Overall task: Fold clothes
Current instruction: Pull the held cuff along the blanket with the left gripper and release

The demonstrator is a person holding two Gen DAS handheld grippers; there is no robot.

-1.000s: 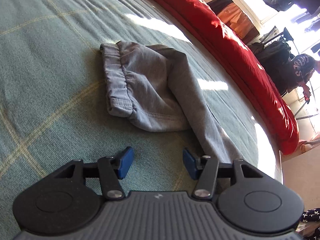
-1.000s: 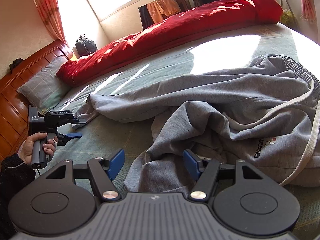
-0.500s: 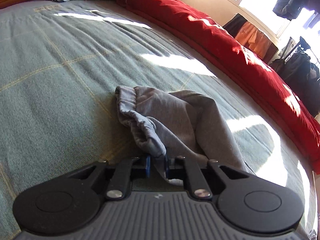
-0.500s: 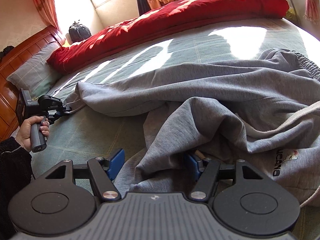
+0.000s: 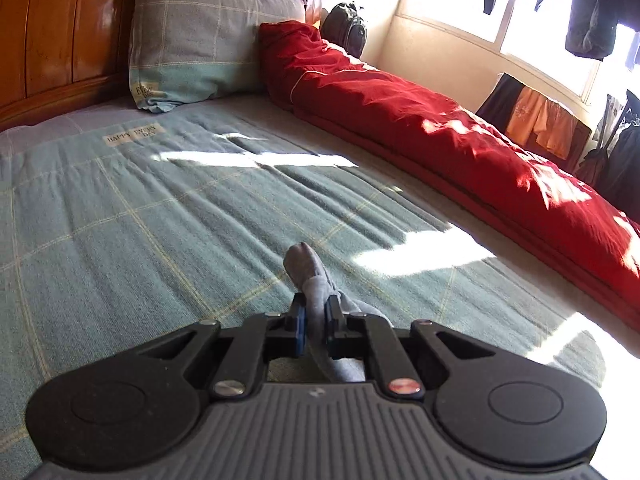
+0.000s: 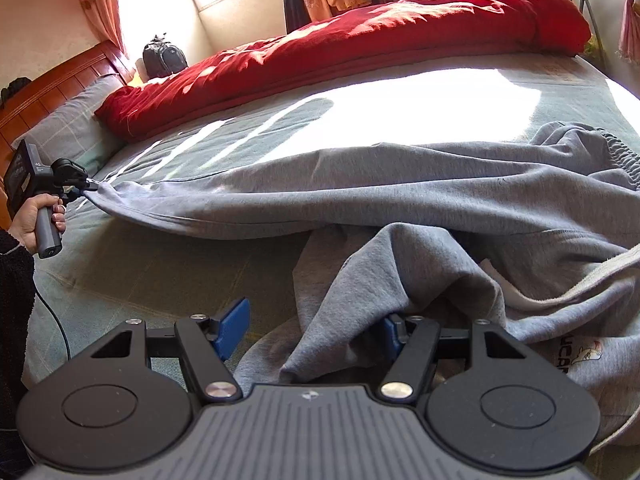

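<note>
Grey sweatpants (image 6: 400, 204) lie across a green checked bedspread (image 5: 140, 216). One leg stretches left to my left gripper (image 6: 86, 190), which is shut on its cuff (image 5: 310, 280) and holds it off the bed. In the left wrist view the gripper (image 5: 314, 326) pinches the grey fabric between its blue pads. My right gripper (image 6: 312, 326) is open, with a bunched fold of the other leg (image 6: 360, 300) lying between its jaws. The elastic waistband (image 6: 612, 156) and a white drawstring (image 6: 592, 280) are at the right.
A red quilt (image 6: 360, 40) runs along the far side of the bed. A checked pillow (image 5: 200, 36) leans on the wooden headboard (image 5: 52, 24). A backpack (image 6: 164, 56) and hanging clothes (image 5: 536, 116) stand by the window wall.
My left gripper closed on the leg cuff, lifted it and pulled it toward the headboard, stretching the leg out. My right gripper moved forward around the bunched fold.
</note>
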